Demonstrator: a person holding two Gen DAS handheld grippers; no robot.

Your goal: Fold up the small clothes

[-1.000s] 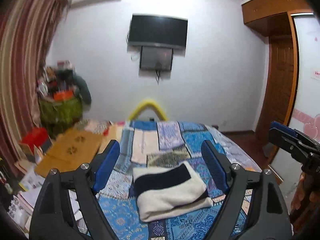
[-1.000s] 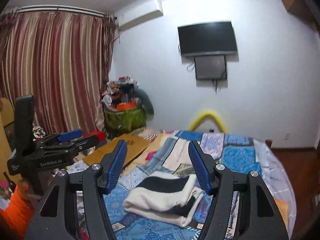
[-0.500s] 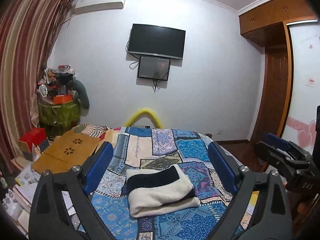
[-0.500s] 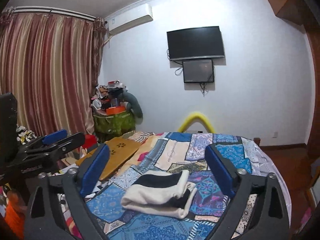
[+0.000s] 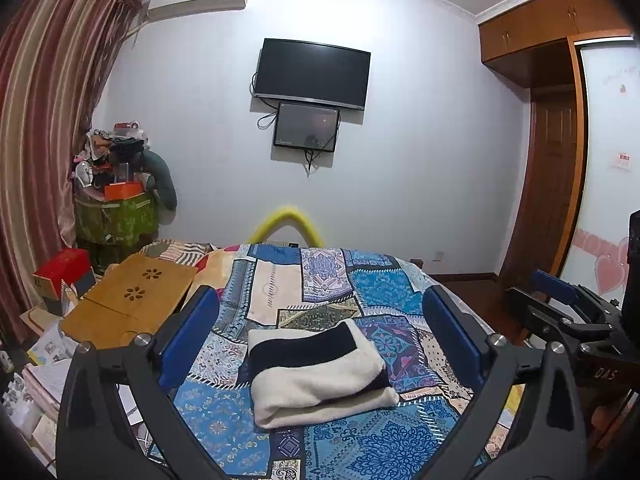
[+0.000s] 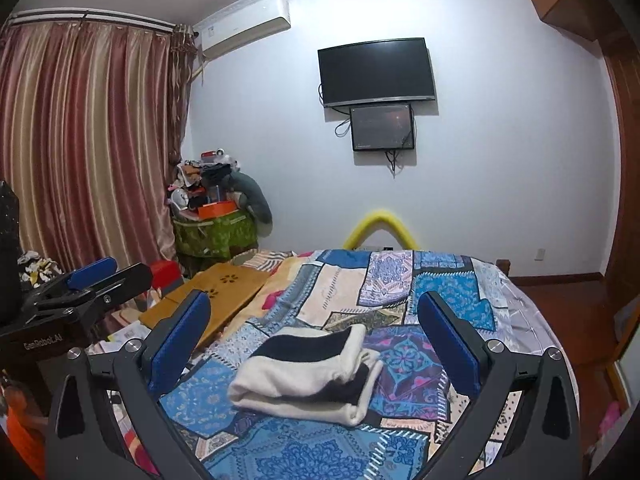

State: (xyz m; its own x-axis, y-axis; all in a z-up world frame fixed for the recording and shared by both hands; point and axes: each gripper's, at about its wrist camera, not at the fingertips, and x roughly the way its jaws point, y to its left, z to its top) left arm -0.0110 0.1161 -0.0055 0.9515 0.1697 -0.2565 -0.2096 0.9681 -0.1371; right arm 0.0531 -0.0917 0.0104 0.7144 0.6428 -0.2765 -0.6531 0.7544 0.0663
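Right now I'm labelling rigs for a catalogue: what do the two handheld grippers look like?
Both are matte black plastic frames with silver screws and two flat blue-padded fingers. The left gripper carries white "GenRobot.AI" lettering, seen from the right wrist view; the right gripper shows "DAS" on its side. An orange sleeve appears beneath the left one.

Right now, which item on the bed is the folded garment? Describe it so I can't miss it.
Start at the patchwork bedspread below the wall TV. Near its front lies the folded garment, a thick bundle. It alone is plain cream with a dark band, against busy blue patterns.

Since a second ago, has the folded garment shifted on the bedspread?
No. The folded garment lies on the same purple patch of the bedspread; only the camera view changed.
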